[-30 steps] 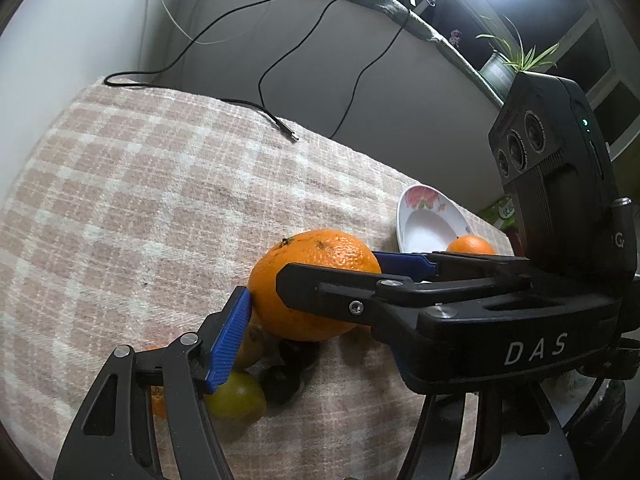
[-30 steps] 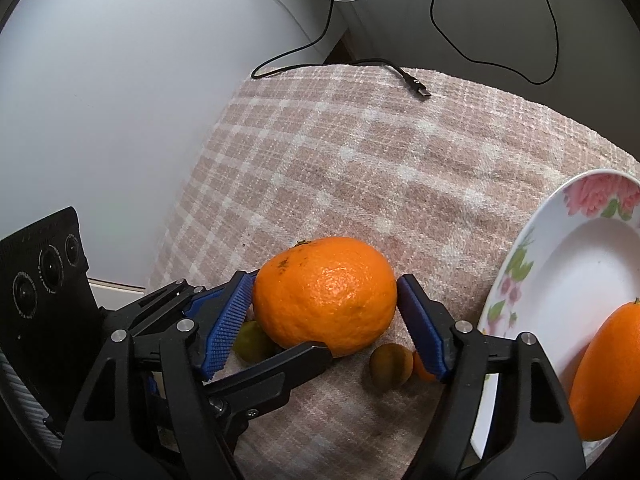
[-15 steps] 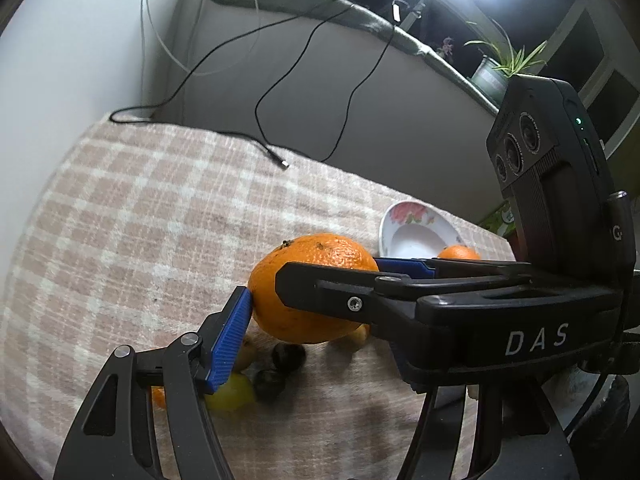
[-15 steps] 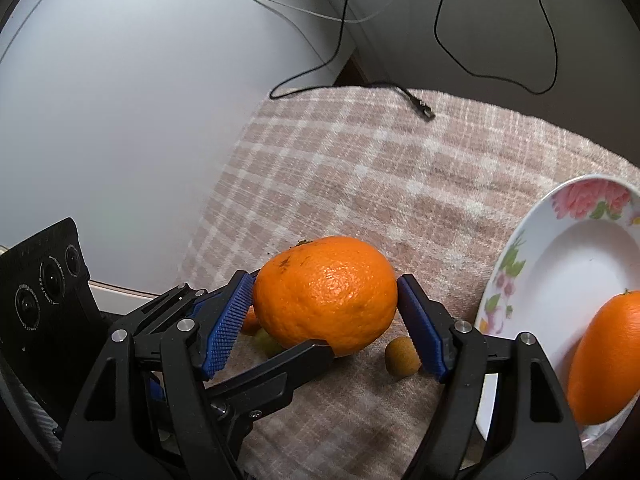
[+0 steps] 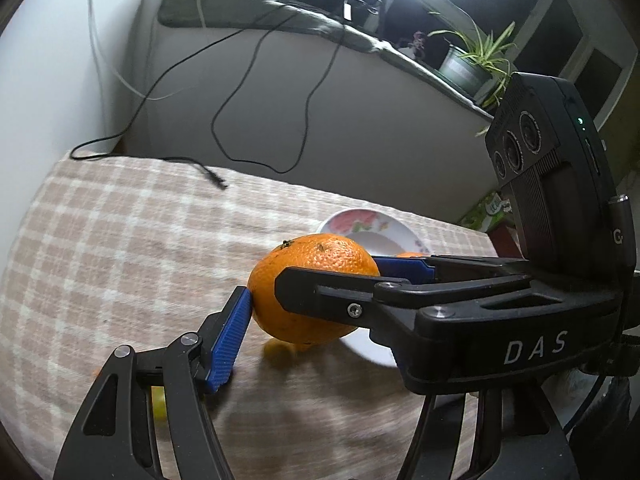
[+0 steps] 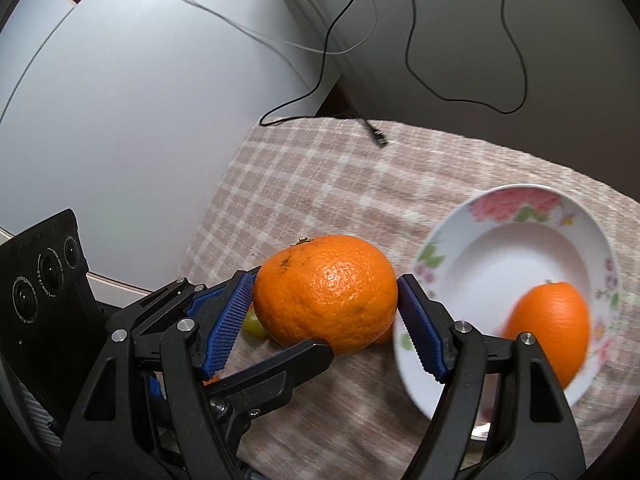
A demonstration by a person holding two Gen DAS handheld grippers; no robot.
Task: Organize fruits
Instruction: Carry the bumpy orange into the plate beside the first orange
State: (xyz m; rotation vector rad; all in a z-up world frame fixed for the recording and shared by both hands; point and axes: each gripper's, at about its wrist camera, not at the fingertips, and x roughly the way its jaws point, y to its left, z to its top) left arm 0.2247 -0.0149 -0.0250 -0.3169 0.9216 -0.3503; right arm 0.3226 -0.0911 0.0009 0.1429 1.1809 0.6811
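Note:
A large orange (image 5: 312, 286) (image 6: 326, 298) hangs above the checked tablecloth, clamped between both grippers at once. My left gripper (image 5: 316, 300) is shut on it with blue pads at its left and right sides. My right gripper (image 6: 326, 320) is shut on the same orange; its black body (image 5: 480, 312) crosses the left wrist view. A white flowered plate (image 6: 500, 240) (image 5: 360, 220) lies to the right of the orange and holds a second orange (image 6: 548, 316). Small fruits lie below: a green one (image 6: 256, 322) and a yellow one (image 5: 276, 348).
A black cable with a plug (image 5: 216, 178) (image 6: 378, 136) lies on the far part of the checked tablecloth (image 5: 120, 240). A grey wall and a ledge with a potted plant (image 5: 468, 64) stand behind the table. The table's left edge (image 6: 224, 184) drops off beside a white panel.
Both grippers have lifted the large orange higher and carried it right, toward the plate. The small fruits on the cloth have fallen behind and below. The plate now sits closer.

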